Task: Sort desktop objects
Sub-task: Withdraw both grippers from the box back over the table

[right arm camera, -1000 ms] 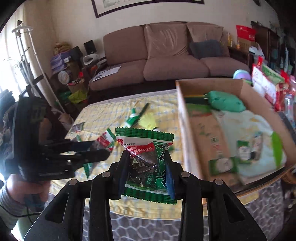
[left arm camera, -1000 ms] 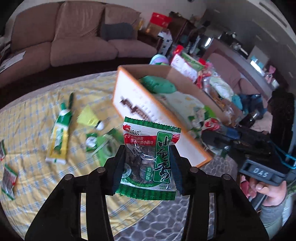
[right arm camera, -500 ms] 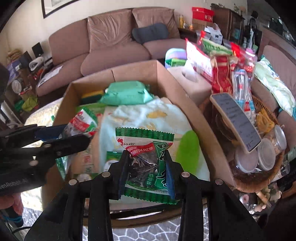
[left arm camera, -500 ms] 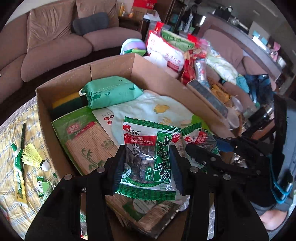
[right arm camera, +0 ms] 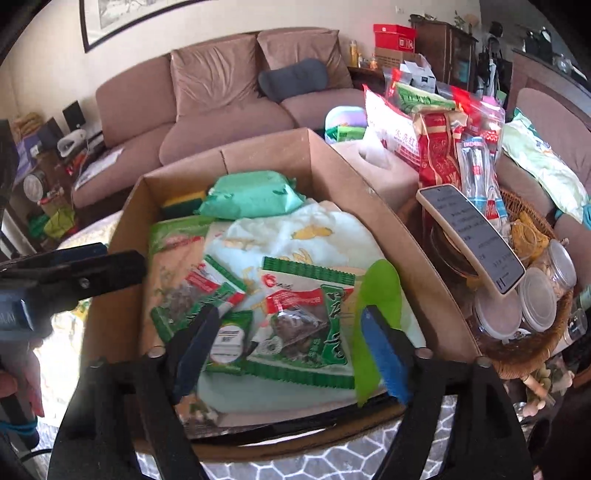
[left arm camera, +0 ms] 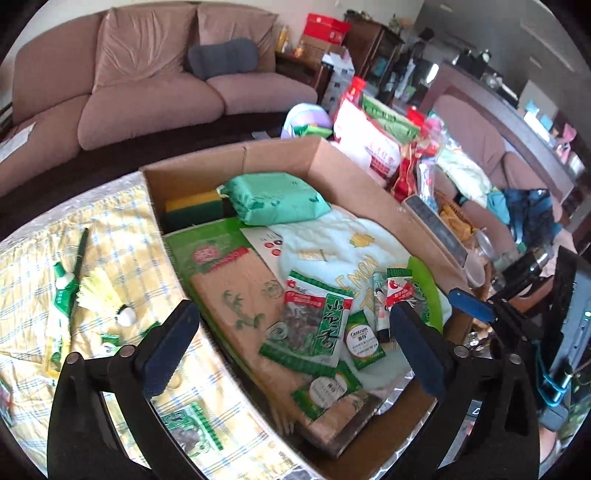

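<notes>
A brown sofa (right arm camera: pixel 221 103) stands along the far wall, with a dark grey cushion (right arm camera: pixel 293 79) resting on its right seat. Above it hangs part of a framed picture (right arm camera: pixel 122 18). To the right, a red box (right arm camera: pixel 393 37) sits on top of a plain carton beside a dark wooden cabinet (right arm camera: pixel 448 51). A wicker basket (right arm camera: pixel 528 354) near the right edge holds lidded plastic jars (right arm camera: pixel 539 299), and a phone (right arm camera: pixel 471 236) with a lit screen leans tilted against it. Behind the phone, red and white food bags (right arm camera: pixel 436 147) stand upright, close together
</notes>
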